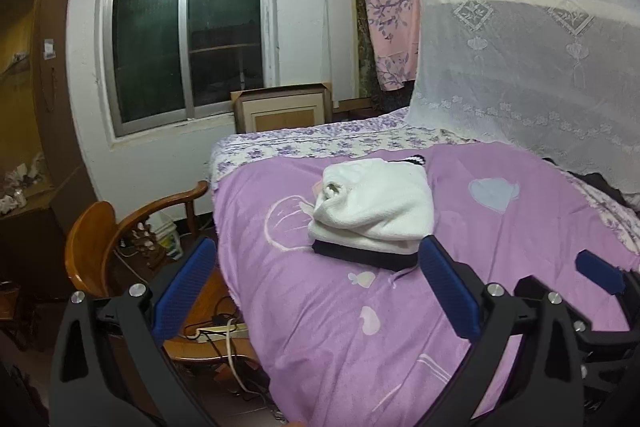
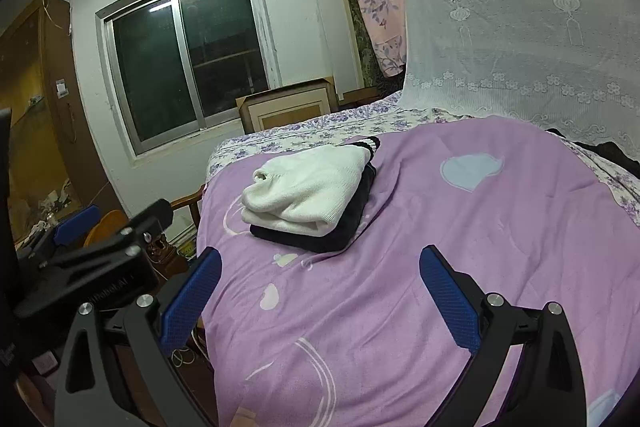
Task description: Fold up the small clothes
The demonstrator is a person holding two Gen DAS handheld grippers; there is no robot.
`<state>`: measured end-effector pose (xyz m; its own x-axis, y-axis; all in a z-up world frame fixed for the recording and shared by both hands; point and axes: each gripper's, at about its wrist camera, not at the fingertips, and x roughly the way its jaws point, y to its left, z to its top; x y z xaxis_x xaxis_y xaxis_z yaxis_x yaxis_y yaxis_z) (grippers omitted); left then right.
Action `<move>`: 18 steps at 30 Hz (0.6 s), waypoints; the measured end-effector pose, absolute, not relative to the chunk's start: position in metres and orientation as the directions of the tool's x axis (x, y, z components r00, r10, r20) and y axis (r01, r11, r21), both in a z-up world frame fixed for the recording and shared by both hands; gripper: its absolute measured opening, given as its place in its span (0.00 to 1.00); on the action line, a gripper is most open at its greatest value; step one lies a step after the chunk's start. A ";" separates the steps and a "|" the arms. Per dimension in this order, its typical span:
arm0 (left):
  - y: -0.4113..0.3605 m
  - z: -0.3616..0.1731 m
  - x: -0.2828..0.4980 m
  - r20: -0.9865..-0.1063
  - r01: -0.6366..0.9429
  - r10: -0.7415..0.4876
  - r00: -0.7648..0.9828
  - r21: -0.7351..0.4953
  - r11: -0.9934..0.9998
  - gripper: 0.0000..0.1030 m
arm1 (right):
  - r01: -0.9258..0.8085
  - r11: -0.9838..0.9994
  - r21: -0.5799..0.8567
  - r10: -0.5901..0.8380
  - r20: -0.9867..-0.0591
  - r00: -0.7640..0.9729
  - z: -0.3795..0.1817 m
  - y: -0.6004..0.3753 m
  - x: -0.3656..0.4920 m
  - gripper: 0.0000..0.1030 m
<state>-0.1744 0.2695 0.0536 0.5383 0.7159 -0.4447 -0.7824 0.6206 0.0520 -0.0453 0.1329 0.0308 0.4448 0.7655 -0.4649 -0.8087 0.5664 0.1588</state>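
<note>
White knit garment (image 1: 372,203), folded, lies on a folded dark garment (image 1: 360,257) atop the purple blanket (image 1: 360,327) on the bed. Left gripper (image 1: 316,291) and right gripper (image 2: 320,299) hover nearby, jaws spread, empty (folding apparently complete). Best left stacked and undisturbed; no containers visible.
</note>
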 end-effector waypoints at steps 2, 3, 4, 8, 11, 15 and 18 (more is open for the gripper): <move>0.269 0.053 -0.172 -0.454 -0.781 0.713 0.534 0.058 0.622 0.96 | -0.805 0.569 0.166 0.766 -0.462 0.446 0.032 0.131 -0.044 0.97; 0.268 0.053 -0.171 -0.457 -0.779 0.709 0.537 0.055 0.625 0.96 | -0.804 0.568 0.175 0.769 -0.461 0.443 0.033 0.130 -0.043 0.97; 0.268 0.052 -0.171 -0.459 -0.775 0.704 0.542 0.050 0.630 0.96 | -0.804 0.566 0.182 0.772 -0.460 0.439 0.033 0.129 -0.042 0.97; 0.268 0.052 -0.172 -0.467 -0.774 0.695 0.547 0.033 0.632 0.96 | -0.804 0.563 0.192 0.776 -0.458 0.434 0.033 0.127 -0.041 0.97; 0.267 0.053 -0.171 -0.469 -0.779 0.699 0.540 0.036 0.625 0.96 | -0.803 0.562 0.198 0.777 -0.460 0.431 0.034 0.127 -0.040 0.97; 0.267 0.054 -0.173 -0.478 -0.777 0.687 0.547 0.017 0.630 0.96 | -0.803 0.558 0.210 0.783 -0.455 0.424 0.035 0.125 -0.040 0.97; 0.267 0.054 -0.174 -0.481 -0.775 0.682 0.551 0.008 0.631 0.96 | -0.804 0.555 0.212 0.785 -0.453 0.422 0.036 0.124 -0.040 0.97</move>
